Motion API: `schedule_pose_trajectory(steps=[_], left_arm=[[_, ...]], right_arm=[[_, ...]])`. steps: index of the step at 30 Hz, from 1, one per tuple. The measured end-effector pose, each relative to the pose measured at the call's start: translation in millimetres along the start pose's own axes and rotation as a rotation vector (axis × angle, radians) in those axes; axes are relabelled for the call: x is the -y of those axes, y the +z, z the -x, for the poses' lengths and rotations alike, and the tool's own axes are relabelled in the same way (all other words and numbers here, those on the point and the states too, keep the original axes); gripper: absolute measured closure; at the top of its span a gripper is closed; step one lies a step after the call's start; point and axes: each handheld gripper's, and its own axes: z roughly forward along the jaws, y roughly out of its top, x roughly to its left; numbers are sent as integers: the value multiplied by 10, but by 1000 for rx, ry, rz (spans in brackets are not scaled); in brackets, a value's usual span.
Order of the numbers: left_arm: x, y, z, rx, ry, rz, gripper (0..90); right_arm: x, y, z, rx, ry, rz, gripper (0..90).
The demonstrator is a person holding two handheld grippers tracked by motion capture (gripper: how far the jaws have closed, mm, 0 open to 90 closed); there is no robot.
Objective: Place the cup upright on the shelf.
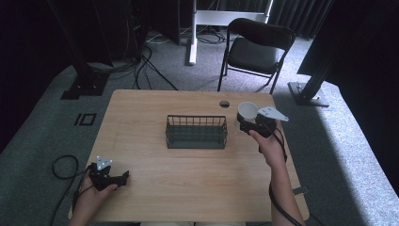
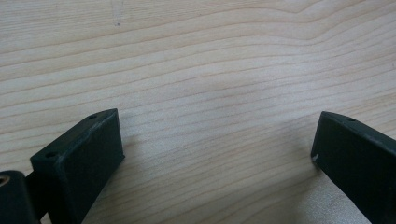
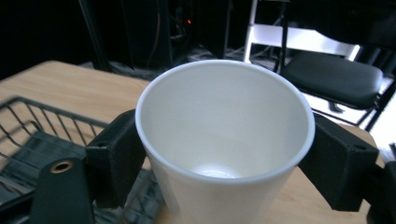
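A white paper cup [image 1: 246, 112] stands upright and empty between the jaws of my right gripper [image 1: 248, 121], which is shut on it to the right of the wire basket [image 1: 196, 132]. In the right gripper view both black jaws press the cup [image 3: 224, 140] at its sides, and the basket [image 3: 28, 135] lies to the lower left. My left gripper [image 1: 123, 177] rests low at the table's front left corner. Its jaws stand wide apart over bare wood [image 2: 219, 107] with nothing between them.
The wooden table [image 1: 155, 169] has a round cable hole [image 1: 224, 103] near its far edge. A black folding chair [image 1: 256, 49] stands behind the table on grey carpet. Dark frame posts and cables stand at the back left and right.
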Motion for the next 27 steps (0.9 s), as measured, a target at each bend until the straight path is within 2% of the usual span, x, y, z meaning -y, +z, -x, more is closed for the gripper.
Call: schedule_pose_trajectory(steps=[3,10,14,18,20,21,22,23,27], left_arm=[[0,0,0,0,0,0,26],[0,1,1,0,-2,1,26],[0,1,1,0,-2,1,26],[0,1,2,0,-2,1,26],[0,1,2,0,-3,1,26],[0,2,2,0,-3,2,26],[0,2,2,0,-3,2,26],[0,1,1,0,-1,1,26],[0,1,1,0,-2,1,26]], right_arm=[[-65,-13,-62,-14,-18,18,199],[-204,-10,-226,-63,-26,57,198],[-255,20,-325,-82,-22,66,199],[-303,87,-475,-107,-43,66,198],[-310,101,-505,-110,-46,66,199],[-322,126,-557,-117,-49,67,199],[-340,190,-680,-136,-57,62,199],[-340,190,-680,-136,-57,62,199],[-338,308,-880,-168,-77,46,199]])
